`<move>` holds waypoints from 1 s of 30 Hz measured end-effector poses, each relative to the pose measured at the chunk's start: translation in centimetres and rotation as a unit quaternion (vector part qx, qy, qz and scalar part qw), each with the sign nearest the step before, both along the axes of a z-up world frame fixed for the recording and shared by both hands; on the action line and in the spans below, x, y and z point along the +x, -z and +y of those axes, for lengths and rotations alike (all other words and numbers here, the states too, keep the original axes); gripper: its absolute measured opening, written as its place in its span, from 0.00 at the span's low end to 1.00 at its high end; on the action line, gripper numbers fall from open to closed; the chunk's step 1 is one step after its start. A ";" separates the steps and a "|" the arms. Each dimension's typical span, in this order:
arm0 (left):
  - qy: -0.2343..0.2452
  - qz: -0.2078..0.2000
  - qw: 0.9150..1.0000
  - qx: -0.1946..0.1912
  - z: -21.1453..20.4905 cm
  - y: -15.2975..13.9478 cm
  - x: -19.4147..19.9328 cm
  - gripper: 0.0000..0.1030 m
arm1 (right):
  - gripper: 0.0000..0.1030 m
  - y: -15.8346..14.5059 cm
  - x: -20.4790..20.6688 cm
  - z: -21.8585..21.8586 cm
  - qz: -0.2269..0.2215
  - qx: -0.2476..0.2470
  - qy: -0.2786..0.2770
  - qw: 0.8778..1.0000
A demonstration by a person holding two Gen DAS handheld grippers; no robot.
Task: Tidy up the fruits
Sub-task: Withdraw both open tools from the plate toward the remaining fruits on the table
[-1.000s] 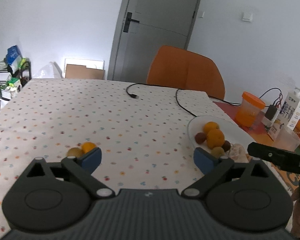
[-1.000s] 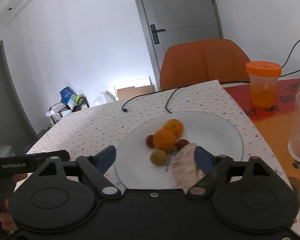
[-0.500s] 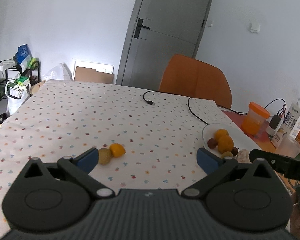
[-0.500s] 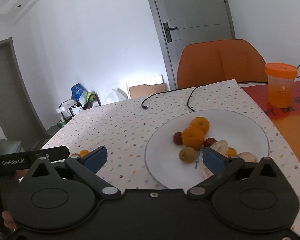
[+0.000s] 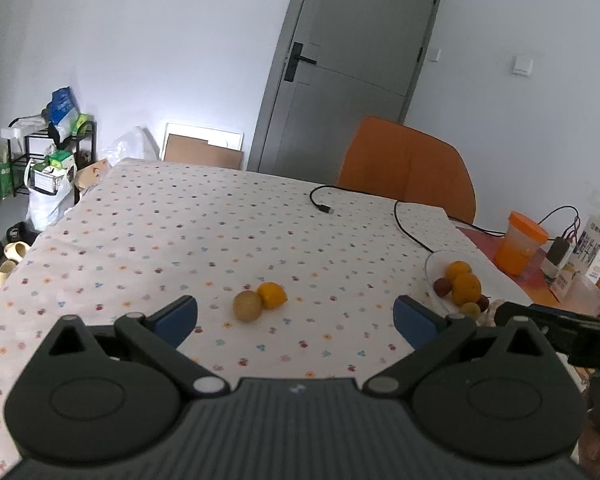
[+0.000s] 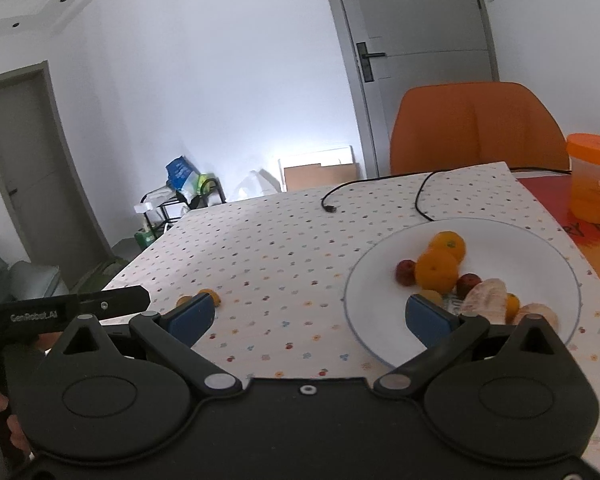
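Note:
Two loose fruits lie together on the dotted tablecloth: a brownish round fruit (image 5: 247, 305) and a small orange (image 5: 272, 295) touching it. My left gripper (image 5: 296, 320) is open just short of them, nothing between its blue pads. On the right, a white plate (image 6: 540, 248) holds two oranges (image 6: 437, 270), small red fruits (image 6: 405, 272), a greenish fruit and peeled citrus pieces (image 6: 485, 295). My right gripper (image 6: 308, 318) is open and empty at the plate's near-left rim. The same loose fruits (image 6: 214, 297) peek out behind its left pad.
A black cable (image 5: 404, 220) runs across the far side of the table. An orange chair (image 5: 408, 176) stands behind it. An orange-lidded jar (image 6: 592, 178), a milk carton (image 5: 598, 246) and a clear cup sit on the red mat at right.
Both grippers have drawn back and swung left. The two loose fruits moved from the left pad toward the middle of the left view; the plate slid right. The right jaws widened off the peeled citrus.

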State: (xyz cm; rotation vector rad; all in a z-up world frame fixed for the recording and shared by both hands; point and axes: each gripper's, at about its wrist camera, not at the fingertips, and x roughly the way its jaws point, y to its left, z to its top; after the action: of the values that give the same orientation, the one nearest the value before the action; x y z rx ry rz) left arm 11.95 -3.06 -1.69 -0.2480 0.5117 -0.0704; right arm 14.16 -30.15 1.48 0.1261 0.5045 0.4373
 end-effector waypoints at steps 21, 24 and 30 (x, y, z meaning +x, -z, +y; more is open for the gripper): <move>-0.007 0.002 1.000 -0.009 2.9 1.3 -1.0 1.00 | 1.00 0.8 0.2 3.1 0.012 -0.010 -0.026 1.000; -0.011 0.004 1.000 -0.009 3.2 1.6 -0.9 1.00 | 1.00 1.1 0.4 3.4 0.014 -0.011 -0.030 0.999; -0.019 0.018 0.999 -0.024 3.6 2.0 -0.1 1.00 | 1.00 1.2 0.8 4.0 0.017 -0.012 -0.045 0.999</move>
State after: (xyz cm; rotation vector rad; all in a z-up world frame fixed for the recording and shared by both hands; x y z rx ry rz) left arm 11.87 0.56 -3.73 -0.3068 0.5417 -0.0408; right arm 14.95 -26.10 0.26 0.0885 0.5495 0.5182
